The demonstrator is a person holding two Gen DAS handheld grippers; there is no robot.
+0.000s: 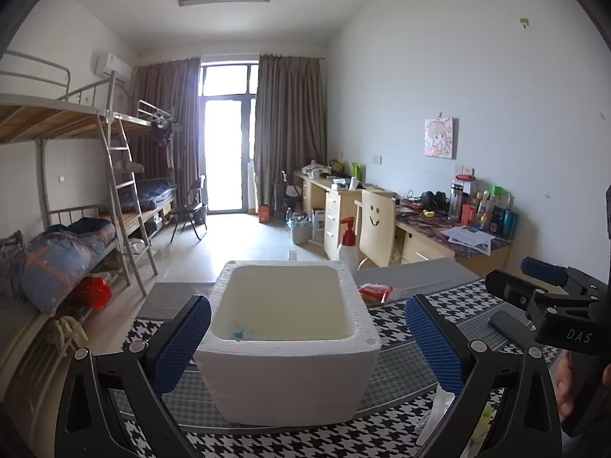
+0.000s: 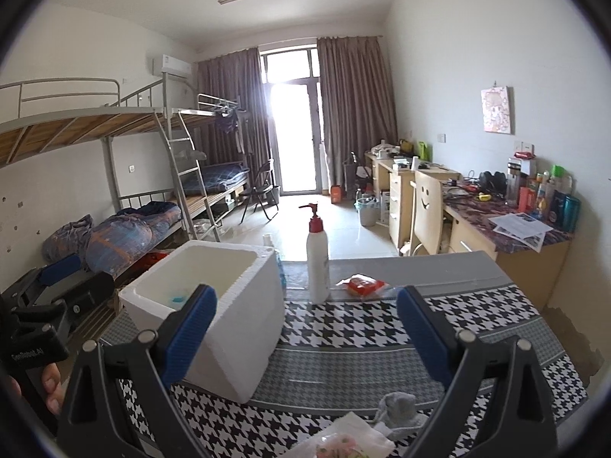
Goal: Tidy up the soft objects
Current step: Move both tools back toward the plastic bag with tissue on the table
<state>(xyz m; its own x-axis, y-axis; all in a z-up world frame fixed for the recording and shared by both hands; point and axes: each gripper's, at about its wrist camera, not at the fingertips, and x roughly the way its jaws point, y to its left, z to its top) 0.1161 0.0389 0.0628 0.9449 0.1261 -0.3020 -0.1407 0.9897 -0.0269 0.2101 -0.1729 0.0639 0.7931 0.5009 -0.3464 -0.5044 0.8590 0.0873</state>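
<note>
A white foam box [image 1: 290, 343] stands open on the houndstooth tablecloth [image 1: 401, 320]; it also shows in the right wrist view [image 2: 225, 313], with something blue at its bottom [image 2: 177, 298]. My left gripper [image 1: 307, 347] is open and empty, its blue pads either side of the box's near end. My right gripper [image 2: 305, 336] is open and empty above the cloth [image 2: 362, 324], right of the box. A grey soft item [image 2: 399, 406] and a white packet [image 2: 351, 439] lie at the near edge below it. A red packet [image 2: 361, 285] lies farther back; it also shows in the left wrist view [image 1: 376, 291].
A white pump bottle with a red top [image 2: 317, 255] stands behind the box. A chair with a smiley face [image 2: 429, 212] and cluttered desks [image 2: 511, 225] are to the right. Bunk beds [image 2: 133, 206] line the left wall.
</note>
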